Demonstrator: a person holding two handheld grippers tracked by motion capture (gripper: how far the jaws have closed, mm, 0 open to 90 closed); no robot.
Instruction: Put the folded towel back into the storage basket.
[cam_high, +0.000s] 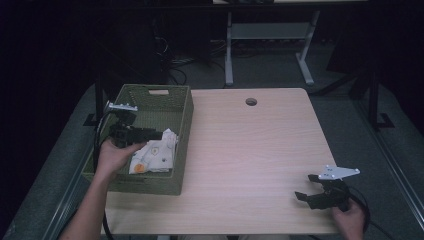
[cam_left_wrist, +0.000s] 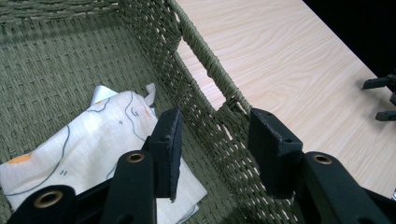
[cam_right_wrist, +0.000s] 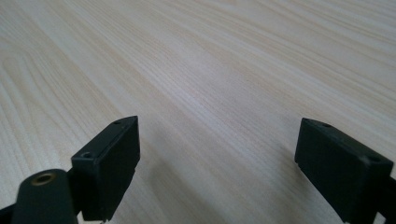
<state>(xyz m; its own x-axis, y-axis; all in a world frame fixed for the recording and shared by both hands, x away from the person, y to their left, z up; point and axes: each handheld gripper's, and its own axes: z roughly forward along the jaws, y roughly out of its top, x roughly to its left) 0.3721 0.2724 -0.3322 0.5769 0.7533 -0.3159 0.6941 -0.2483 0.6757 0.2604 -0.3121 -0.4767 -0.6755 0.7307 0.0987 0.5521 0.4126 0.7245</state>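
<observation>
Seemingly near done, the folded white printed cloth (cam_high: 152, 156) lies inside the green woven basket (cam_high: 183, 131) at the desk's left edge, the left gripper (cam_left_wrist: 215, 140) empty, jaws apart astride its wall, while the right gripper (cam_high: 312, 187) hovers wide open, empty, near the front right corner.

1. Left hand (cam_high: 114, 156): enters from the lower left, forearm angled up and inward, gripping the handle of its tool.
2. Left gripper (cam_high: 150, 134): points to the right, jaws parted with a clear gap between them.
3. Right hand (cam_high: 350, 218): low at the near right, wrapped around its handle.
4. Right gripper (cam_high: 306, 187): points left, jaws spread wide and empty.
</observation>
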